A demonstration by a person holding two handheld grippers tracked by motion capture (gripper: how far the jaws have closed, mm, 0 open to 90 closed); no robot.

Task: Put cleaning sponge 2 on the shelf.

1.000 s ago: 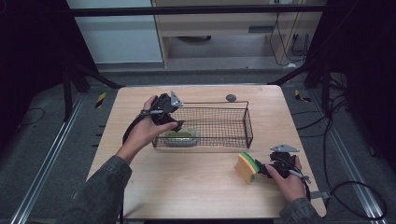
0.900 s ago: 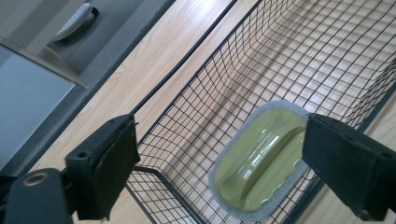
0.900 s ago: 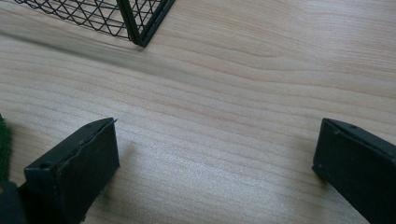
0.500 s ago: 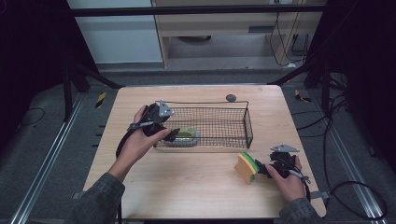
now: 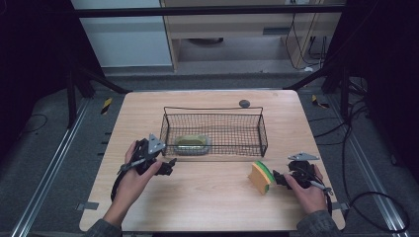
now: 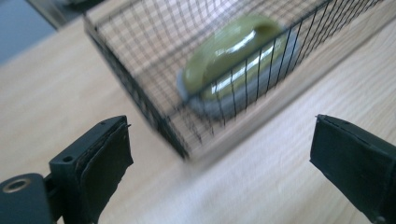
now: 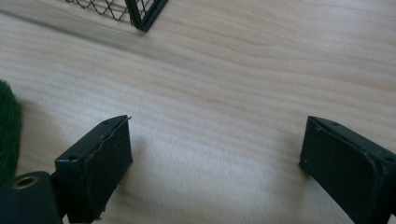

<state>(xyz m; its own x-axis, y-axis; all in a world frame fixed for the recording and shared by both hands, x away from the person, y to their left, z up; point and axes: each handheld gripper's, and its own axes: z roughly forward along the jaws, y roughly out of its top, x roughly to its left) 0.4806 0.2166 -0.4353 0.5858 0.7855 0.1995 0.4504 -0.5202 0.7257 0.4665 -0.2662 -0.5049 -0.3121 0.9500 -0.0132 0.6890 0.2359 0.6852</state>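
A black wire basket (image 5: 212, 131) stands mid-table with a green and grey rounded item (image 5: 190, 144) lying in its left end. My left gripper (image 5: 169, 167) rests low at the basket's near left corner, outside it, open and empty. In the left gripper view the gripper (image 6: 219, 158) faces that corner (image 6: 140, 93), and the green item (image 6: 233, 51) lies behind the mesh. A yellow and green sponge (image 5: 261, 177) stands on edge at the near right. My right gripper (image 5: 276, 179) sits just right of it, open, apart from it. The right gripper view has bare wood between its jaws (image 7: 215, 163).
A small dark round object (image 5: 243, 103) lies on the table behind the basket. The sponge's green edge (image 7: 7, 130) and the basket's corner (image 7: 140, 11) border the right gripper view. Bare wood (image 5: 207, 197) stretches between the two hands at the near side.
My left gripper has come down and toward me from the basket's left end to the table at its near left corner. The right gripper and the sponge have stayed put.
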